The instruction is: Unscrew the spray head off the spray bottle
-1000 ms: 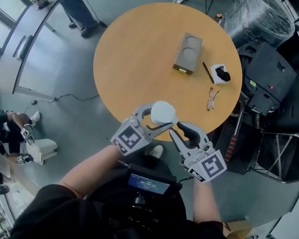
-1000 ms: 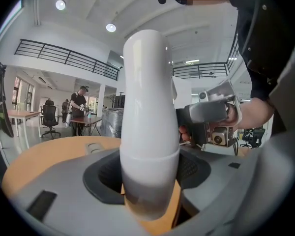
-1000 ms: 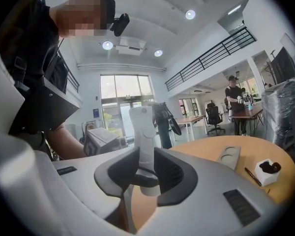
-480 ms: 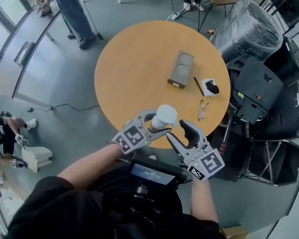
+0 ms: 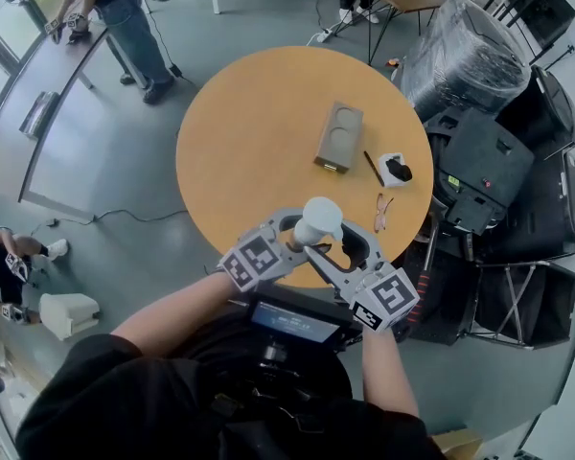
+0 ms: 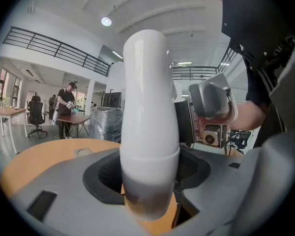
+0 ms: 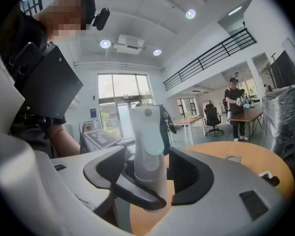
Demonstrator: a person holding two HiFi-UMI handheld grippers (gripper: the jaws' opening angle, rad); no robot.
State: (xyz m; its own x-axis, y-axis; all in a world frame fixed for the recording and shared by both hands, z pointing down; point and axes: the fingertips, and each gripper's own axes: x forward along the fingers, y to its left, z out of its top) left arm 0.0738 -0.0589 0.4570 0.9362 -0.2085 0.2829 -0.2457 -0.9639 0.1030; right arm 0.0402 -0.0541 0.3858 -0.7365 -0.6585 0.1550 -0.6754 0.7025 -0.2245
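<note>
The white spray bottle is held in the air over the near edge of the round table. My left gripper is shut on the bottle's smooth white body, which fills the middle of the left gripper view between the dark pads. My right gripper reaches in from the right. Its jaws are opening, and the pale grey spray head stands between them. A gap shows beside the right-hand pad.
On the table lie a tan box with two round recesses, a pen, a small white box with a black item and glasses. Black cases and a plastic-wrapped bulk stand to the right. People stand at the far left.
My right gripper has moved up and left, close under the bottle, and its jaws have spread wider around the spray head. The left gripper keeps its hold on the bottle.
</note>
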